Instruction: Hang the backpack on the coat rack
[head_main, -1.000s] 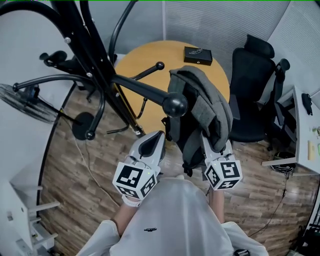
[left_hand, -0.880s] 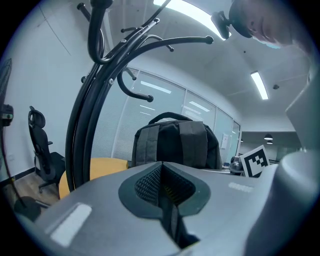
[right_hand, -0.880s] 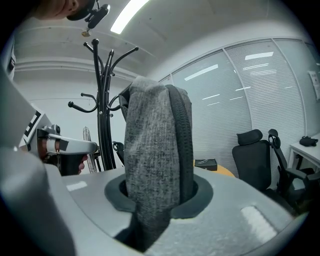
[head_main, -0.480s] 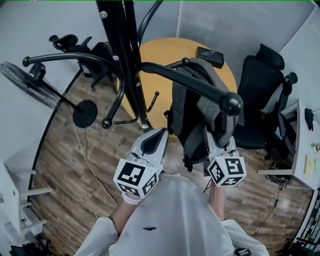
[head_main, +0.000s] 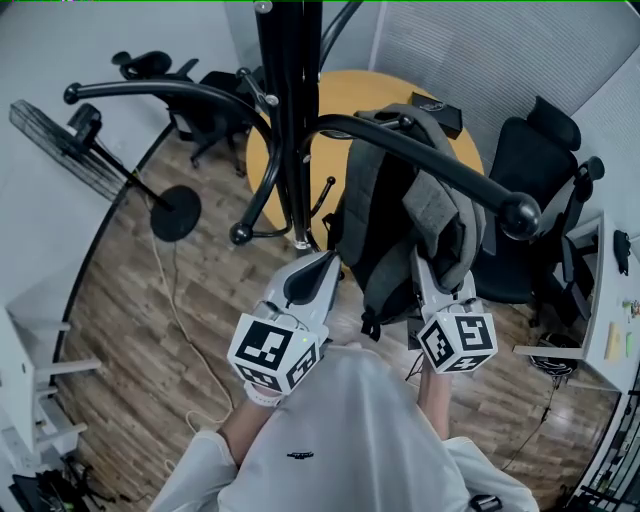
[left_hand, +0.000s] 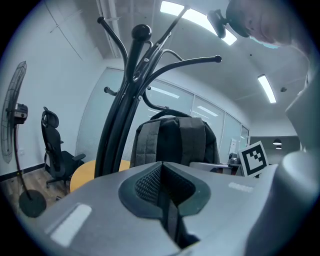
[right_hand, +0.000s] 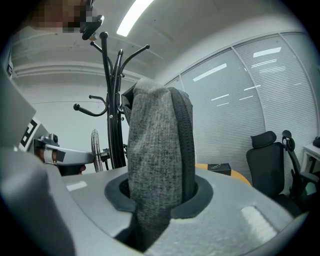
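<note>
right gripper (right_hand: 160, 200): clamped on strap (right_hand: 157, 145) | left gripper (left_hand: 167, 200): closed, empty | backpack (head_main: 385, 220): upright, just ahead of right fingers, strap running up from them | hook (head_main: 520, 215): above, right hand nearer (whether the strap already loops over it is unclear)

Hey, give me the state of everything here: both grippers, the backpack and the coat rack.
Backpack: lifted off the floor; hooked or not, cannot tell.
Coat rack: upright.
Left gripper: shut, empty.
Right gripper: shut on the grey strap.
</note>
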